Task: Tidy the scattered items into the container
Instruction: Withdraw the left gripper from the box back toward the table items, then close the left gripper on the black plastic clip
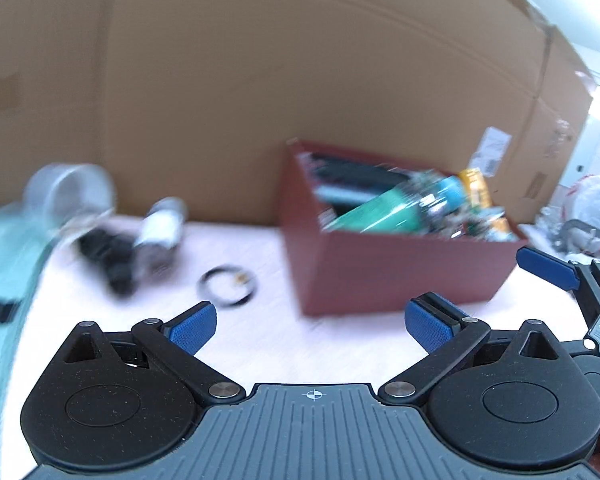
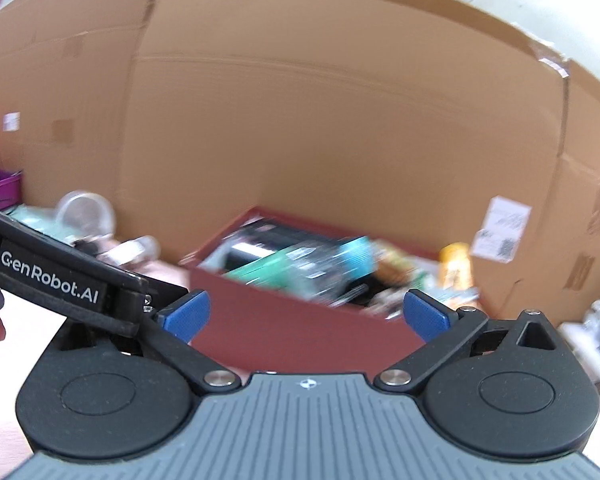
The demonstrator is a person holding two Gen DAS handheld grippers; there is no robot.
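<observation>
Both grippers hang with their blue pads spread wide and nothing between them. The left gripper (image 1: 312,326) sits low over the pale tabletop (image 1: 260,344), its ribbed blue fingers (image 1: 192,330) clear of everything; the right gripper (image 2: 306,314) hovers just in front of the dark red box (image 2: 268,320), its pads framing the near wall without touching it. The two tools are close together: the right one's blue tip pokes into the left view's far right edge, and the left one's black body crosses the right view's left side.

The red box (image 1: 380,268) is a straight-walled, matte container standing on the table against a big brown cardboard sheet (image 1: 300,80). It is already crowded with blurred packets in green, teal and yellow. Left of it lies open table, then a thin black ring (image 1: 227,282) lying flat, well apart from the box. Farther left sits a blurred heap: something black (image 1: 108,256), a white and silvery piece (image 1: 162,228), and a clear round tub (image 1: 70,192) behind them. A pale green surface (image 1: 4,264) borders the table's left edge
</observation>
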